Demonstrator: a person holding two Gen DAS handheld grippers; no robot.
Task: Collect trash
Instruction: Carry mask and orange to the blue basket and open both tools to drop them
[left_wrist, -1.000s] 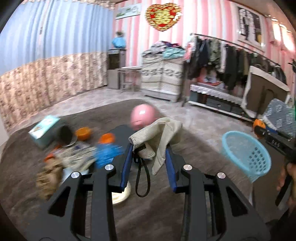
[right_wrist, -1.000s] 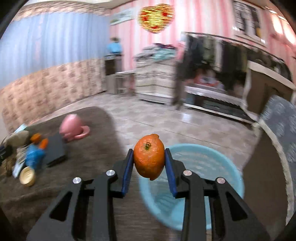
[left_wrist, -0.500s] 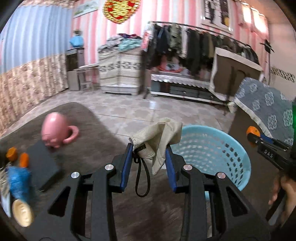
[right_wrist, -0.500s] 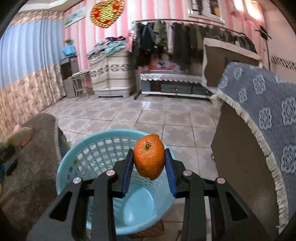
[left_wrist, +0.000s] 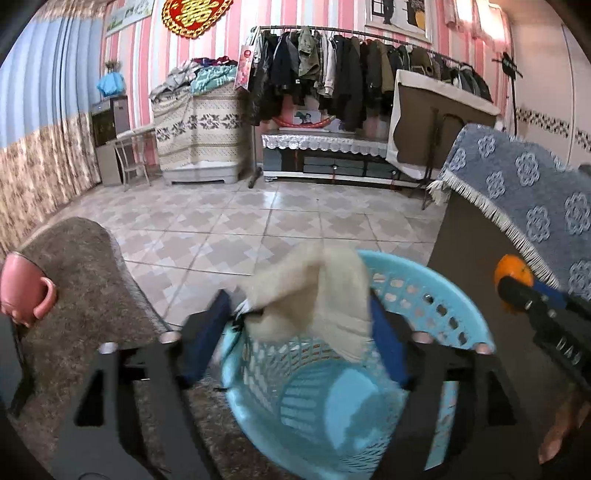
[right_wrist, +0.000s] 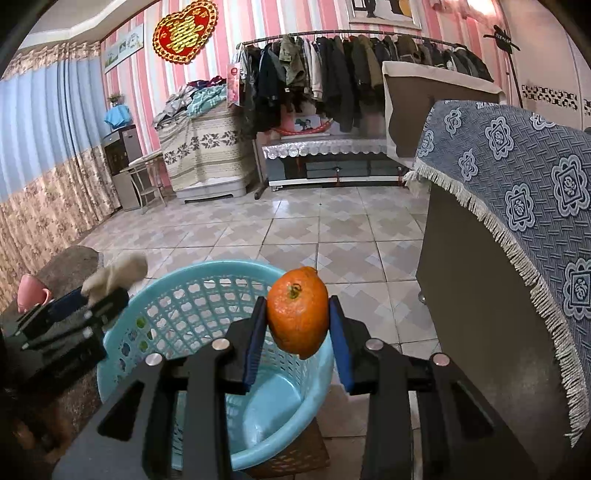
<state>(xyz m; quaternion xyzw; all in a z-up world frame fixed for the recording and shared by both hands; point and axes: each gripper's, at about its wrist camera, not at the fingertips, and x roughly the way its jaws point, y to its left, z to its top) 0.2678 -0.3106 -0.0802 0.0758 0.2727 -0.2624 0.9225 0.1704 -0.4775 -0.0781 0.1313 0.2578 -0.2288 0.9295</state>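
Note:
A light blue plastic basket (left_wrist: 436, 295) (right_wrist: 177, 291) stands on the floor at the carpet's edge. My left gripper (left_wrist: 299, 321) is above it with its jaws spread wide, blurred; a beige cloth (left_wrist: 314, 291) hangs between them over the basket. It also shows in the right wrist view (right_wrist: 118, 275). My right gripper (right_wrist: 297, 325) is shut on an orange (right_wrist: 297, 312) and holds it above the basket's right rim. The orange also shows in the left wrist view (left_wrist: 513, 271).
A pink mug (left_wrist: 24, 291) (right_wrist: 31, 295) sits on the brown carpet (left_wrist: 85, 280) at left. A cabinet draped with a blue patterned cloth (right_wrist: 517, 177) stands close on the right. Tiled floor (right_wrist: 295, 229) lies beyond, with a clothes rack (right_wrist: 351, 74) at the back wall.
Both grippers swung right, from the cluttered carpet to over the basket. The left jaws have spread apart around the cloth. The right still grips the orange.

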